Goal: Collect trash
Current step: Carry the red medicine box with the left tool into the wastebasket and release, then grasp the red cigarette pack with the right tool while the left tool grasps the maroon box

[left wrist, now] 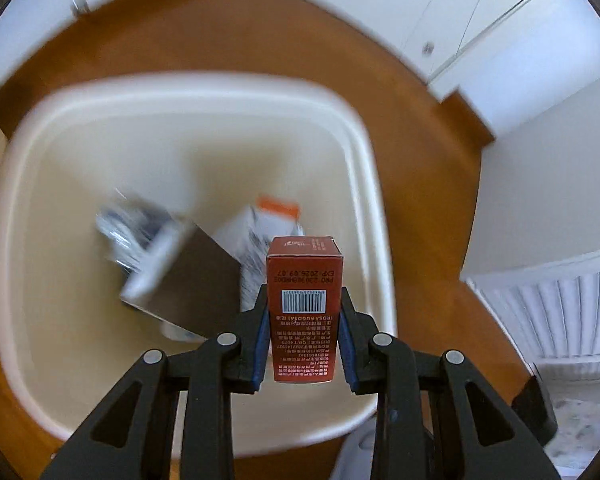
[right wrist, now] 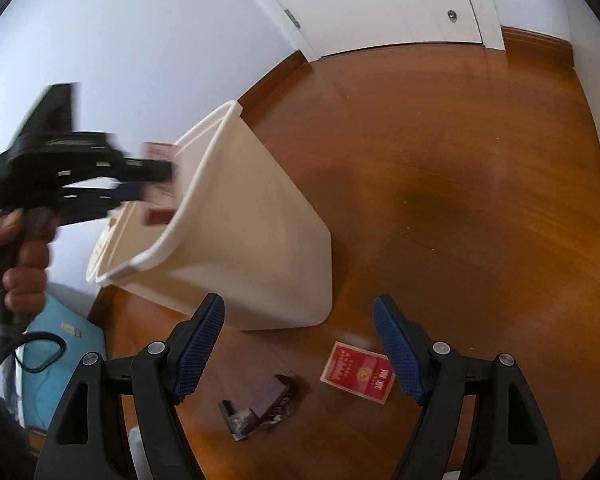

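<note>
The cream waste bin (left wrist: 340, 128) stands on the wooden floor (right wrist: 460, 160) close to the wall, its mouth open upward so that anything let go above it falls straight in — which is presumably why the left gripper (left wrist: 302, 320) is held over the opening, pointing steeply down. Its blue pads are clamped on the two sides of a small red carton (left wrist: 303, 304), barcode face toward the camera, and my reading is that this piece of trash is about to be dropped. The left wrist view alone looks into the bin, where several discarded packets and a dark flat card lie blurred at the bottom (too smeared to name). The right wrist view shows what the other cannot: the bin's outside wall, the hand (right wrist: 20, 248) gripping the left tool's handle, and the trash not yet collected — a flat red packet (right wrist: 358, 372) and a dark torn box (right wrist: 260, 404) lying on the floor just in front of the bin. The right gripper (right wrist: 298, 344) has its jaws standing wide apart with nothing between them, aimed toward those two, likely its next pickup.
</note>
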`<state>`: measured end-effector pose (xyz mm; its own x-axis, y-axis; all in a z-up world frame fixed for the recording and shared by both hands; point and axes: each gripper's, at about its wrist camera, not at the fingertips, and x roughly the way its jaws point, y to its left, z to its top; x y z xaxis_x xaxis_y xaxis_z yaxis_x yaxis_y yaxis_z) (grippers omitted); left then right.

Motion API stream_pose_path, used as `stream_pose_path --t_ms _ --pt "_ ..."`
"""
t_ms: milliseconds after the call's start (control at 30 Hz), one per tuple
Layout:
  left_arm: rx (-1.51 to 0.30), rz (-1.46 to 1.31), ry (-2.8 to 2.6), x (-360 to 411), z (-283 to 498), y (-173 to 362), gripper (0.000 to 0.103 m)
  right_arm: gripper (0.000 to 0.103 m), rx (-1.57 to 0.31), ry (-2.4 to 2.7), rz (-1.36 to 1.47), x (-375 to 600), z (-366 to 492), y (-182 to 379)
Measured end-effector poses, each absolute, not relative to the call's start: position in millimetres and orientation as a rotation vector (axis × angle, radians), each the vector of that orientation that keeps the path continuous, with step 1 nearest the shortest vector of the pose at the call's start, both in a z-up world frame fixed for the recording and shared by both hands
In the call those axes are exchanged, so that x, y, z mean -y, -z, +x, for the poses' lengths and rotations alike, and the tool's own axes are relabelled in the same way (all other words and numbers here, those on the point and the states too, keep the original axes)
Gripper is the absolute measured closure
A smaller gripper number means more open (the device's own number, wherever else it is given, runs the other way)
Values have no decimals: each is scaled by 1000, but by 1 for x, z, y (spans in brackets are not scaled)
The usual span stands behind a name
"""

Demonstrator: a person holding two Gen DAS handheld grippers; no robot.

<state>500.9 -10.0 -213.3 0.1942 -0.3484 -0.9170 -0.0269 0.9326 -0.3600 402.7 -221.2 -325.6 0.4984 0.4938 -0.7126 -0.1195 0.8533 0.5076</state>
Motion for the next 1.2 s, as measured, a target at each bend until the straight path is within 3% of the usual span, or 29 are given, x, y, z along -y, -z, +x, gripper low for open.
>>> stream_pose_path --t_ms 133,267,300,367,400,533,633,700,833,1200 --pt "-1490 -365 192 7 506 255 75 24 -1004 -373 436 228 402 326" --pt "-1502 -351 150 0 507 261 70 24 -1025 -368 451 234 404 329" --pt "-1492 -343 147 -1 508 258 64 24 -1029 -369 449 233 403 330" --pt "-1462 -345 155 -6 505 248 25 24 -1035 -376 440 232 403 331" --pt "-1432 -346 169 -9 504 238 19 24 -1038 -382 428 231 403 333" --pt "-1281 -330 238 -22 476 189 18 24 -1084 -471 237 213 411 357" --pt "-1140 -252 294 -36 427 154 18 24 -1119 -594 -79 186 414 385" --pt "-1141 -225 320 -40 403 157 18 24 -1116 -727 -309 164 410 405" --pt "-1236 -118 311 -42 347 201 18 24 -1141 -867 -550 138 405 437" --pt "-1520 112 259 7 281 357 18 24 -1191 -912 -768 108 397 485"
